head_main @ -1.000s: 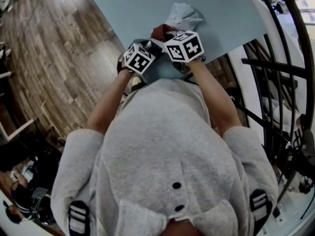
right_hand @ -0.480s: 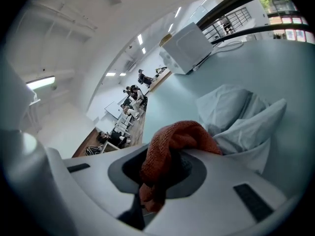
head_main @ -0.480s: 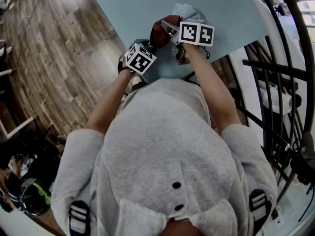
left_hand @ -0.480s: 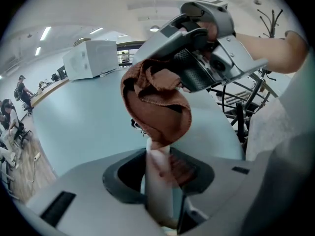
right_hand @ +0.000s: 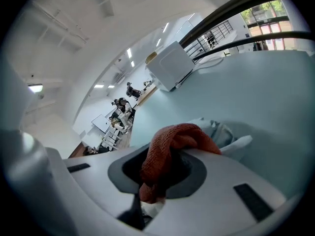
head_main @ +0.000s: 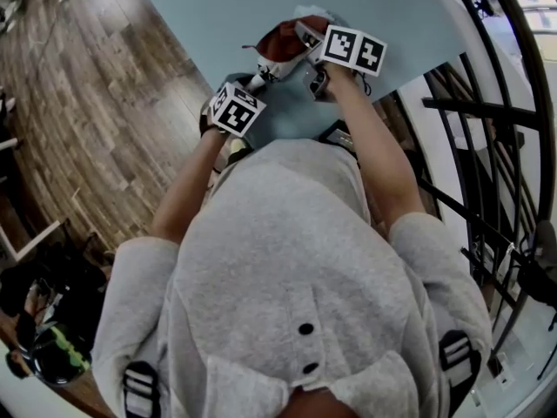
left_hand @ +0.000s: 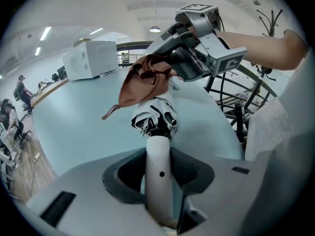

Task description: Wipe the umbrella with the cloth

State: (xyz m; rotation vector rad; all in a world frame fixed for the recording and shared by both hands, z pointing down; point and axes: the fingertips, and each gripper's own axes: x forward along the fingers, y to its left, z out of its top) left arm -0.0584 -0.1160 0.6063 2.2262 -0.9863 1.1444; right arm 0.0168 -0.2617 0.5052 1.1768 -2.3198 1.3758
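Observation:
My left gripper [head_main: 258, 84] is shut on the white handle [left_hand: 158, 176] of a folded umbrella, which points away over the light-blue table [head_main: 209, 16]. The umbrella's bunched black-and-white canopy [left_hand: 154, 120] shows just past the handle. My right gripper [head_main: 302, 38] is shut on a red-brown cloth [head_main: 280, 42]. It holds the cloth [left_hand: 145, 80] just above the canopy end, with one corner hanging down. In the right gripper view the cloth [right_hand: 173, 144] fills the jaws, and pale umbrella fabric [right_hand: 224, 133] lies beyond it.
A white box [left_hand: 91, 58] stands far back on the table. A black metal railing [head_main: 474, 116] runs along the right of the table. Wooden floor [head_main: 87, 111] lies to the left. People sit at desks far off [right_hand: 120, 113].
My right gripper has rolled and carried the cloth further out over the table, toward the umbrella's far end. The left gripper and the umbrella handle have stayed put.

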